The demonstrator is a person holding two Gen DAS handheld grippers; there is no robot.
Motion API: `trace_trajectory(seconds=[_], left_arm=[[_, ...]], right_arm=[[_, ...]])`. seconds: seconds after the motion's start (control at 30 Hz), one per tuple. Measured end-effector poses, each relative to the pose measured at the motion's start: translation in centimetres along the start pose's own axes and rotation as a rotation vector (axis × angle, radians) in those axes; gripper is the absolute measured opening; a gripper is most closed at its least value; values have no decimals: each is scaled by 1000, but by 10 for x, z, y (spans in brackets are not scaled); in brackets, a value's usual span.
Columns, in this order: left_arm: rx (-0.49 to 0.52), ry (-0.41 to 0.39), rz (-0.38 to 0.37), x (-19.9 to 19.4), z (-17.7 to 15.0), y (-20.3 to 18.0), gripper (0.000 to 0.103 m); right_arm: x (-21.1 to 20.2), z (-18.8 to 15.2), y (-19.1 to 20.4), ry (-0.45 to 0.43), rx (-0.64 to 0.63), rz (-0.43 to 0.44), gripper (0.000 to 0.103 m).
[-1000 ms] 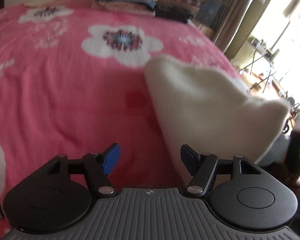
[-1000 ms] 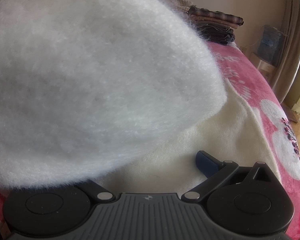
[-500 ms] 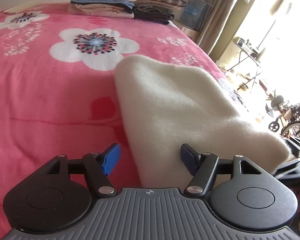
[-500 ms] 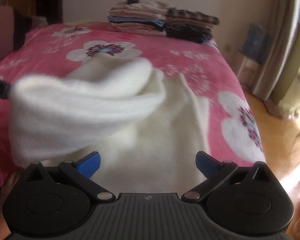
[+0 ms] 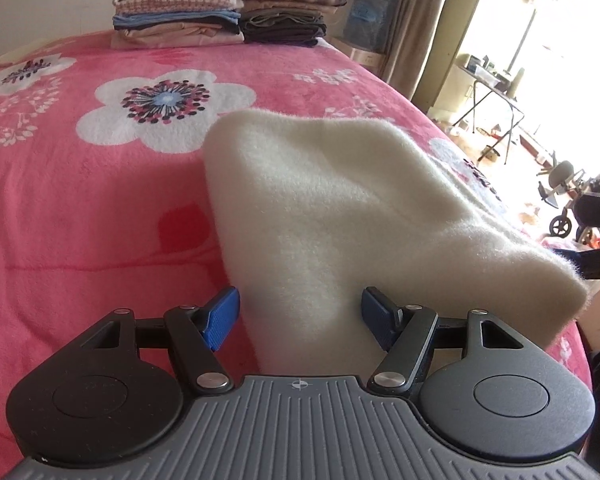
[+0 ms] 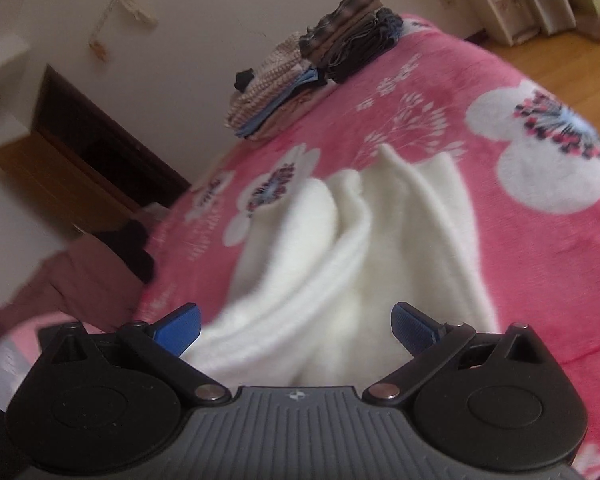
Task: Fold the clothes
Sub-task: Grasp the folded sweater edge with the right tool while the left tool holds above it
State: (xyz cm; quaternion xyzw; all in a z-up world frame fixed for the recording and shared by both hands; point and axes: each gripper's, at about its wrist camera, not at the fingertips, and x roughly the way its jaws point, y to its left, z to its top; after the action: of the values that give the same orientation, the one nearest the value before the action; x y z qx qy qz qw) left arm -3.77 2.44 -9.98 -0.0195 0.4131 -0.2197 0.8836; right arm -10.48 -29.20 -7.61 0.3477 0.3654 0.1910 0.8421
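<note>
The left gripper [image 5: 300,314] has its blue pads spread apart, gripping nothing, with the cream fleece garment [image 5: 340,208] lying folded just past them toward twelve o'clock. The right gripper [image 6: 296,330] is spread apart too, empty, above the garment [image 6: 364,240], which is rumpled in ridges here. The garment rests on the bed's pink flowered blanket [image 5: 80,208]. Far off at twelve o'clock, two stacks of folded clothes [image 5: 224,12] sit against the wall.

Fluffy white knit garment [image 6: 340,264], earlier lifted and filling right wrist view, now lies rumpled at frame centre on pink floral blanket [image 6: 520,260]; right gripper [image 6: 296,326] now empty, view rolled.
</note>
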Motion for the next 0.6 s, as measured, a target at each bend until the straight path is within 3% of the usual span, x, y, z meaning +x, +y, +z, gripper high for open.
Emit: trace_trajectory(seconds=[0.2, 0.33, 0.6], left_arm=[[-1, 1, -6, 0, 0, 0, 68], [-6, -2, -9, 0, -1, 1, 68], [-21, -8, -11, 1, -1, 1, 69]], right_arm=[[29, 18, -18, 55, 91, -23, 99], [46, 24, -25, 85, 109, -45, 87], [71, 20, -26, 188, 242, 37, 85]])
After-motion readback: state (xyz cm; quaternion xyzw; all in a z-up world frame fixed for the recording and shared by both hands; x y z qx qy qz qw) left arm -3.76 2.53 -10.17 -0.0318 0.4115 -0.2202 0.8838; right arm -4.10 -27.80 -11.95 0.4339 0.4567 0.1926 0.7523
